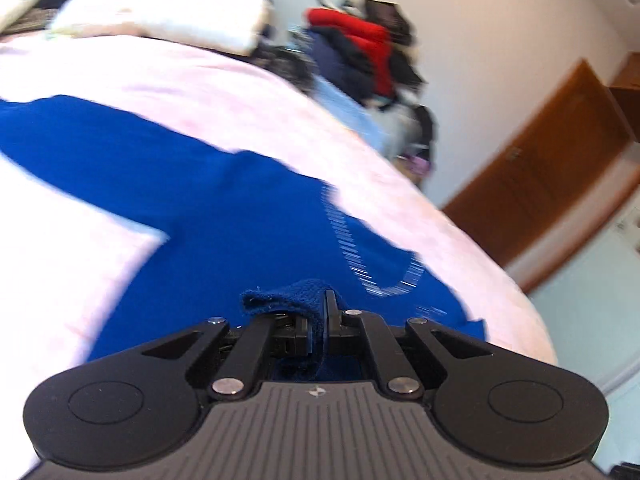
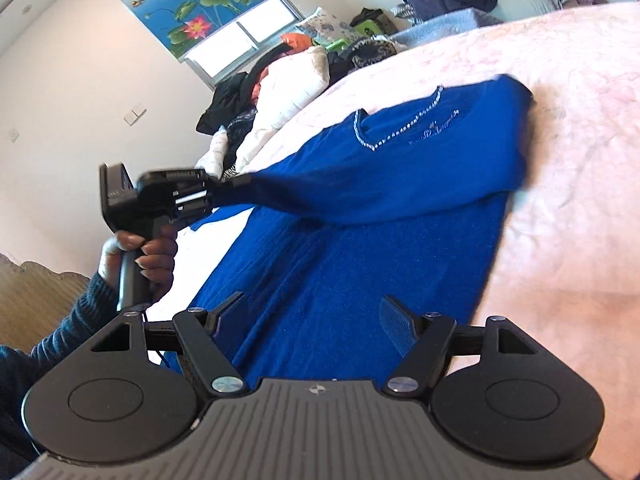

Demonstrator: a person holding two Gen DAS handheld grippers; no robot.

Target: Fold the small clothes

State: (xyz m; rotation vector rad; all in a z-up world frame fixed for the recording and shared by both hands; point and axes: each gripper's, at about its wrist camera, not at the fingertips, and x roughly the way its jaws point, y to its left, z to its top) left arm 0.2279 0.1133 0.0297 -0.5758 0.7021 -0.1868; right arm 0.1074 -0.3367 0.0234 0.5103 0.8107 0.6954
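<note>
A blue sweater (image 2: 360, 240) with a sparkly V-neck trim (image 2: 400, 130) lies spread across the pink bedspread (image 2: 560, 200), its neck end toward the far edge of the bed. The left tool (image 1: 318, 316) is clamped tight on a sleeve cuff (image 1: 280, 296), lifting the sleeve across the sweater's body. The right tool (image 2: 316, 320) hovers over the sweater's near hem, jaws spread wide and gripping nothing. A hand (image 2: 152, 256) holds the left tool's handle.
</note>
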